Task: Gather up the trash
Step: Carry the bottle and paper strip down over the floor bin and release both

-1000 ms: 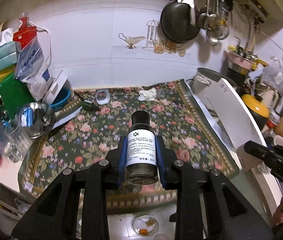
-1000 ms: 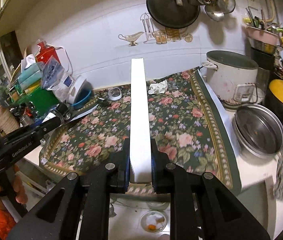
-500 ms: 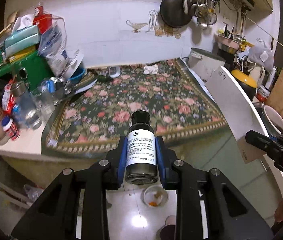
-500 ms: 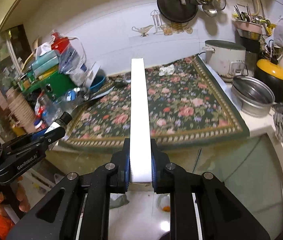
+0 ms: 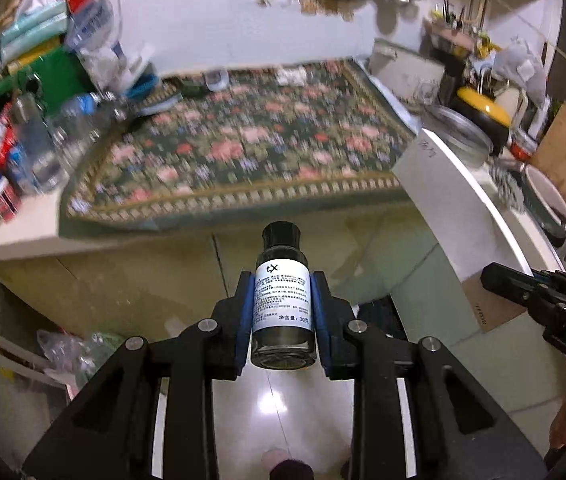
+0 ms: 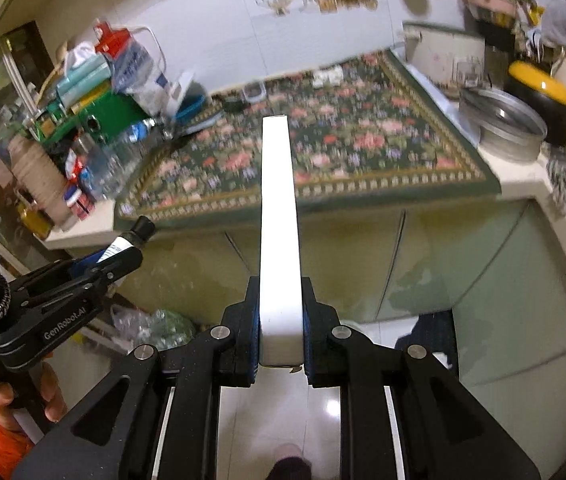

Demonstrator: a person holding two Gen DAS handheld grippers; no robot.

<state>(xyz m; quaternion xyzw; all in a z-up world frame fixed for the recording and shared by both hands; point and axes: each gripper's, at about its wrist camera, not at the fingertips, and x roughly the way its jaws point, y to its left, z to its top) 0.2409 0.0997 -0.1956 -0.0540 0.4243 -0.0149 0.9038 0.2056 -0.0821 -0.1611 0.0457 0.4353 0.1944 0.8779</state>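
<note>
Kitchen counter [image 6: 523, 184] under a floral mat [image 5: 243, 152], seen from in front of the cabinet doors [image 6: 363, 256] and above the tiled floor [image 5: 283, 408]; both loads hang over the floor, clear of the counter. Background blur suggests transit, probably toward a bin; none is visible. A crumpled plastic bag [image 6: 151, 324] lies at the cabinet foot, contents unclear.

Right gripper [image 6: 281, 320]: fingers pinch the near end of a long, flat white box [image 6: 279, 216], which projects well forward over the counter edge. Held by 1 end, it can lever in the pads; keep the grip firm, swing slowly, and watch the far end near the counter.

Left gripper [image 5: 282, 308]: blue pads [image 5: 245, 312] pinch the labelled body of a small dark bottle [image 5: 282, 300], black cap pointing away. Round glass may slip; keep it level, release only directly over the bin, and keep the 2 loads apart.
</note>
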